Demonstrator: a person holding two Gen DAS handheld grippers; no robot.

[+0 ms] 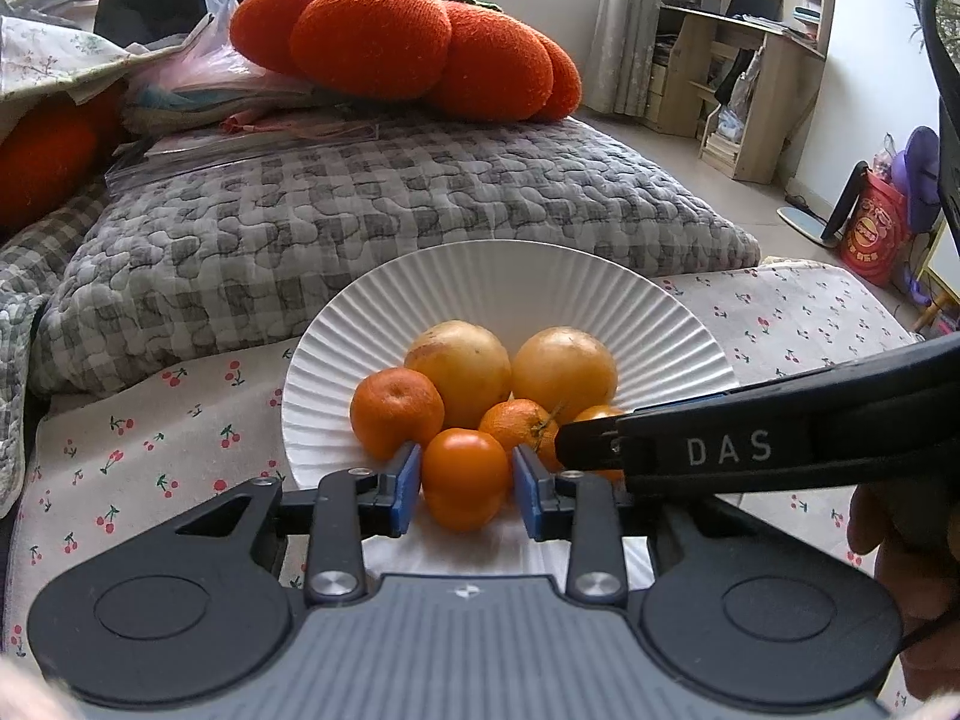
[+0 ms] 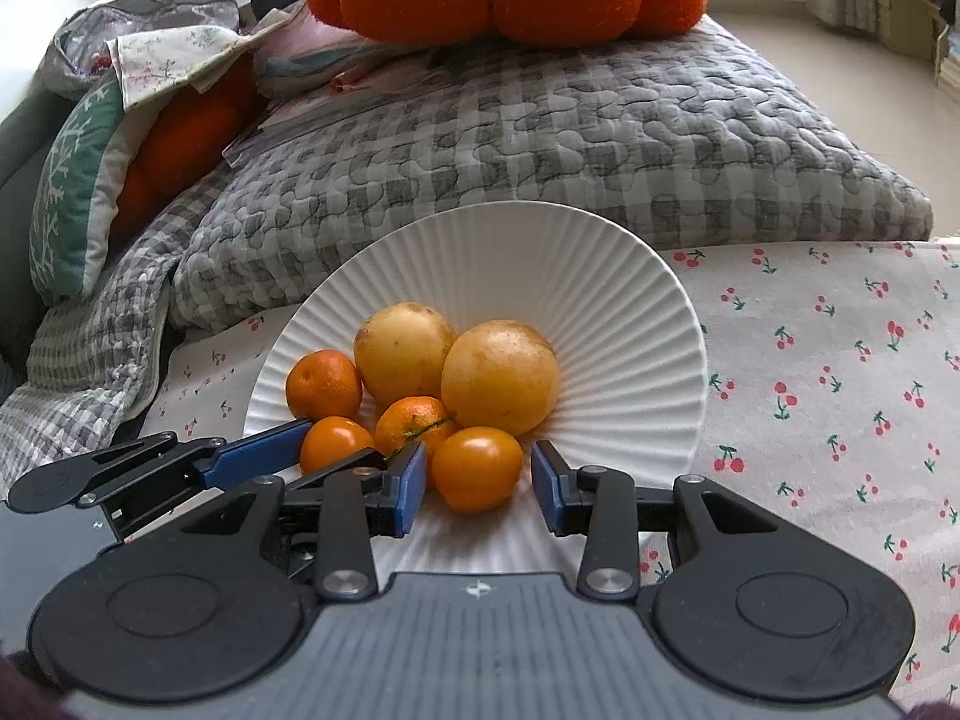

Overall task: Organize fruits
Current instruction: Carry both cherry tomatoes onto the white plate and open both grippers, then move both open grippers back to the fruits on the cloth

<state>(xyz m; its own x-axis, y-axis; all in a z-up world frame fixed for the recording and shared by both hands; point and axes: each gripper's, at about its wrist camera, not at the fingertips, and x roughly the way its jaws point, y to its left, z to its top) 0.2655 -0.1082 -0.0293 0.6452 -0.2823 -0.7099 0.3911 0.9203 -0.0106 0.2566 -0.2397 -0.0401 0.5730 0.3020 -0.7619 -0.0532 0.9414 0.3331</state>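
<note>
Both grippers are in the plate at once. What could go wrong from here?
1. The left gripper and right gripper each straddle a smooth orange fruit, close together; the tools may collide.
2. The fruits are piled touching; lifting one could roll the stemmed mandarin or the yellow fruits.
3. The white plate sits on soft cloth and may tip.

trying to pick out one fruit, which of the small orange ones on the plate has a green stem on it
The mandarin in the middle of the pile, just in front of the two big yellow fruits. A thin green stem lies across it; the other small ones show none.
</note>
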